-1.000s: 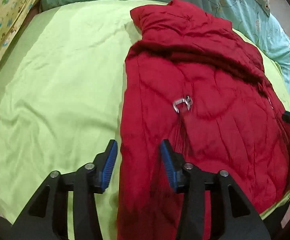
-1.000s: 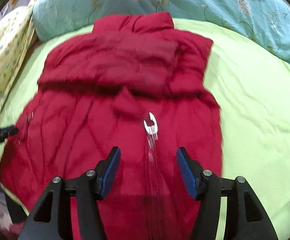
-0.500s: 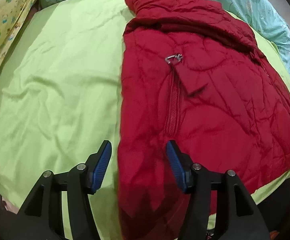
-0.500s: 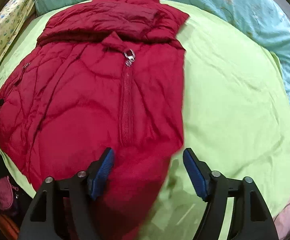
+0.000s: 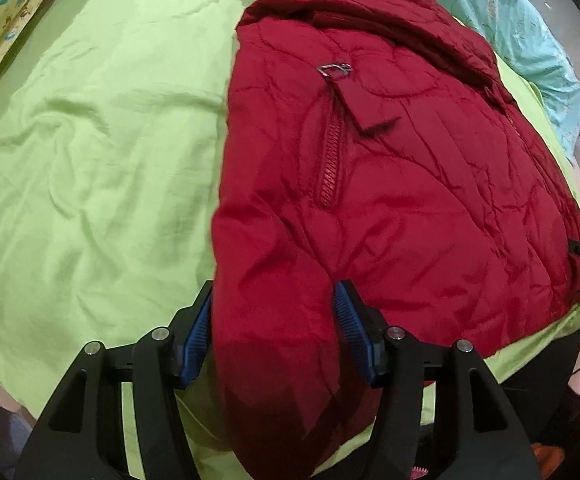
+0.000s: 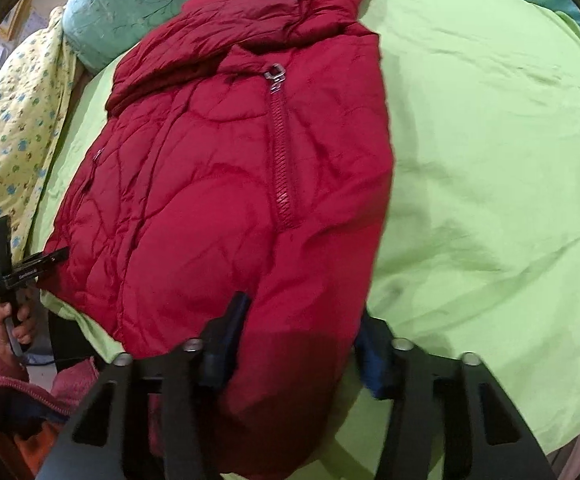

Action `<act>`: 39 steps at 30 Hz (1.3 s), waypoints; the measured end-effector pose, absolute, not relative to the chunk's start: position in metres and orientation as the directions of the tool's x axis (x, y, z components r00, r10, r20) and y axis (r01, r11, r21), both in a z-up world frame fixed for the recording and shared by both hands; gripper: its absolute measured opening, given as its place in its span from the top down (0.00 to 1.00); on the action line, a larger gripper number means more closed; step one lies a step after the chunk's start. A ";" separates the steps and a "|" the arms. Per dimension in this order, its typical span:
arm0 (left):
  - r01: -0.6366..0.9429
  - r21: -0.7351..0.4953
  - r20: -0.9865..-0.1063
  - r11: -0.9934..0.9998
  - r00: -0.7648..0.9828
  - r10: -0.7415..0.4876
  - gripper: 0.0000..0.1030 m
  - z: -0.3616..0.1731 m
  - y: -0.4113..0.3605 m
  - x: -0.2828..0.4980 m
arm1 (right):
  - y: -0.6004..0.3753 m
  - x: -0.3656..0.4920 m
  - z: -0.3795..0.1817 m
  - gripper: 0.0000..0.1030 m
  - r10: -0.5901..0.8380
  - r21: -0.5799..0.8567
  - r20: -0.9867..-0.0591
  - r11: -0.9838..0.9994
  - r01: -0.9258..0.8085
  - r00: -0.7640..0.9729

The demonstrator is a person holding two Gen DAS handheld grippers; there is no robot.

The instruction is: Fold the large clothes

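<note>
While both hands work the near hem of the quilted red puffer jacket, the left gripper straddles one bottom corner, pads touching the fabric; whether it clamps I cannot tell. The right gripper is closing on the other corner, probably to lift the hem. Beyond, the jacket lies spread on the lime-green bedsheet.

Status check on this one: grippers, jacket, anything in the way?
Left gripper straddling red jacket hem. Right gripper closing on hem corner. Jacket flat on green sheet. Nothing obstructing.
</note>
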State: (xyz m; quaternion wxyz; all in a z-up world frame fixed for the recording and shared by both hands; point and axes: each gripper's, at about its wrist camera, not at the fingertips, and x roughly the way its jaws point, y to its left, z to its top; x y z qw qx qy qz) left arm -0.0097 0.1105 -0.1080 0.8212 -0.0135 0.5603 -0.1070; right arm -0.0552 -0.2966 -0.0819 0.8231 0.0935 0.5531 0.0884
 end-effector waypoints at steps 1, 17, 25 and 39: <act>0.170 -0.143 -0.917 0.975 0.347 -0.195 0.44 -0.108 0.109 -0.010 | -0.296 -0.055 -0.081 0.63 0.247 0.246 -0.894 0.968 -0.049 0.374; 0.247 -0.112 -0.902 0.962 0.380 -0.203 0.83 -0.096 0.089 -0.010 | -0.280 -0.055 -0.069 0.76 0.237 0.212 -0.866 0.972 -0.105 0.440; 0.235 -0.108 -0.882 0.966 0.427 -0.202 0.85 -0.077 0.090 -0.009 | -0.274 -0.051 -0.054 0.78 0.258 0.221 -0.836 0.966 -0.133 0.484; 0.240 -0.117 -0.811 0.964 0.537 -0.232 0.85 -0.026 0.090 0.011 | -0.276 -0.036 -0.016 0.79 0.286 0.244 -0.749 0.958 -0.153 0.597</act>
